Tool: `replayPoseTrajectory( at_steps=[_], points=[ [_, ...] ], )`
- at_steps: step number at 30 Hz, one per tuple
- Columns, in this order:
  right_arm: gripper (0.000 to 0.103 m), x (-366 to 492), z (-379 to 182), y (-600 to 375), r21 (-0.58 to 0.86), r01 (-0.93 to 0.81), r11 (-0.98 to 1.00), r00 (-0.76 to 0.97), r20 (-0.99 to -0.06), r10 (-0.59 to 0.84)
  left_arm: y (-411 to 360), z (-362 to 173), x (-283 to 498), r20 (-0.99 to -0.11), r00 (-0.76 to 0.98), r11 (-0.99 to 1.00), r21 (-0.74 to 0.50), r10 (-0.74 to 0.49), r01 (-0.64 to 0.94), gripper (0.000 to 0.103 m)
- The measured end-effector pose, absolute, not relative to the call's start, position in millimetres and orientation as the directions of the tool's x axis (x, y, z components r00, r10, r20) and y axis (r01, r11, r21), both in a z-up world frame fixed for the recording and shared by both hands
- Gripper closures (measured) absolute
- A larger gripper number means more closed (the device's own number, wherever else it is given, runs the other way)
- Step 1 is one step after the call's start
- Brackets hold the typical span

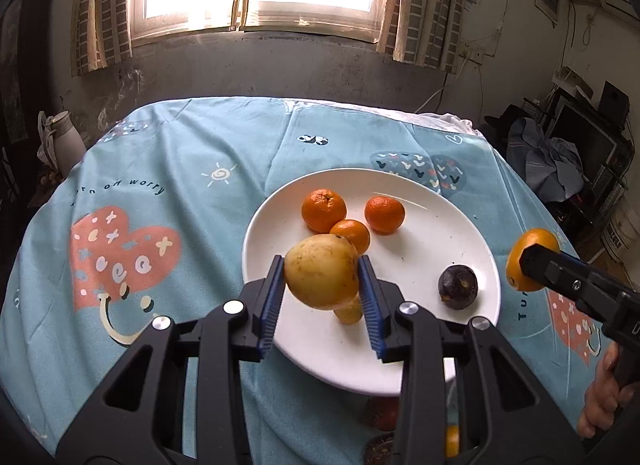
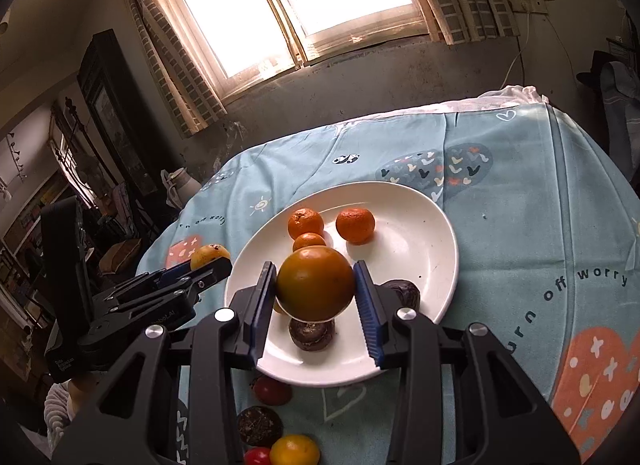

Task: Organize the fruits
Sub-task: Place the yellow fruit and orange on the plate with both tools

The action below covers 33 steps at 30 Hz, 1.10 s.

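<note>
My left gripper (image 1: 321,265) is shut on a yellow pear (image 1: 316,281), held above the near left part of a white plate (image 1: 424,261). On the plate lie three tangerines (image 1: 323,211), a dark purple fruit (image 1: 458,287) and a small yellow fruit (image 1: 349,312) partly hidden under the pear. My right gripper (image 2: 315,269) is shut on a large orange (image 2: 315,289), held over the plate (image 2: 412,237). In the right wrist view the left gripper (image 2: 218,263) shows at the left with the pear (image 2: 208,253). Two dark fruits (image 2: 312,335) lie below the orange.
The table wears a light blue printed cloth (image 1: 180,153). On the cloth in front of the plate lie a red fruit (image 2: 273,389), a dark fruit (image 2: 259,425), a yellow-orange fruit (image 2: 295,449) and another red one (image 2: 257,456). A hand (image 1: 600,397) holds the right gripper's handle.
</note>
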State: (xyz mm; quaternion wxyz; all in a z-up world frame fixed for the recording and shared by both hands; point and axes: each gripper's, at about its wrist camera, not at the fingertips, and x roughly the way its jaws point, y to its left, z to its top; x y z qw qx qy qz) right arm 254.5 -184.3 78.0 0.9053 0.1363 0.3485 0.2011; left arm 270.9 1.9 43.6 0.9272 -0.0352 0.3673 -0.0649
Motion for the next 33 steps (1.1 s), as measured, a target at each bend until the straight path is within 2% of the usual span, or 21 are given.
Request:
replayPoseTrajectory(
  at_steps=[6, 12, 15, 16, 17, 22, 28, 33],
  points=[
    [0.063, 288, 45, -161, 0.345, -0.267, 0.900, 0.636, -0.639, 0.434, 0, 8, 297, -0.734, 0.661, 0.988, -0.117, -0.155, 0.102, 0.066],
    [0.061, 299, 28, -159, 0.337, -0.251, 0.907, 0.614, -0.669, 0.418, -3, 3, 298, -0.735, 0.659, 0.987, -0.111, -0.159, 0.115, 0.065],
    [0.058, 296, 31, -162, 0.341, -0.250, 0.906, 0.626, -0.657, 0.420, -2, 9, 294, -0.717, 0.682, 0.989, -0.098, -0.145, 0.107, 0.051],
    [0.052, 294, 35, -163, 0.343, -0.252, 0.905, 0.633, -0.649, 0.422, -1, 12, 292, -0.711, 0.688, 0.989, -0.099, -0.145, 0.107, 0.048],
    [0.051, 291, 39, -164, 0.344, -0.254, 0.904, 0.643, -0.638, 0.423, -1, 15, 291, -0.707, 0.692, 0.989, -0.102, -0.147, 0.107, 0.047],
    [0.048, 274, 64, -169, 0.367, -0.279, 0.887, 0.664, -0.594, 0.454, 4, 30, 277, -0.673, 0.731, 0.993, -0.087, -0.117, 0.078, 0.020],
    [0.041, 240, 91, -170, 0.359, -0.320, 0.877, 0.687, -0.549, 0.476, 9, 37, 249, -0.659, 0.748, 0.997, -0.058, -0.081, 0.057, 0.014],
    [0.041, 212, 94, -172, 0.352, -0.326, 0.877, 0.683, -0.554, 0.476, 13, 29, 213, -0.667, 0.741, 0.997, -0.054, -0.072, 0.049, 0.012]
  ],
)
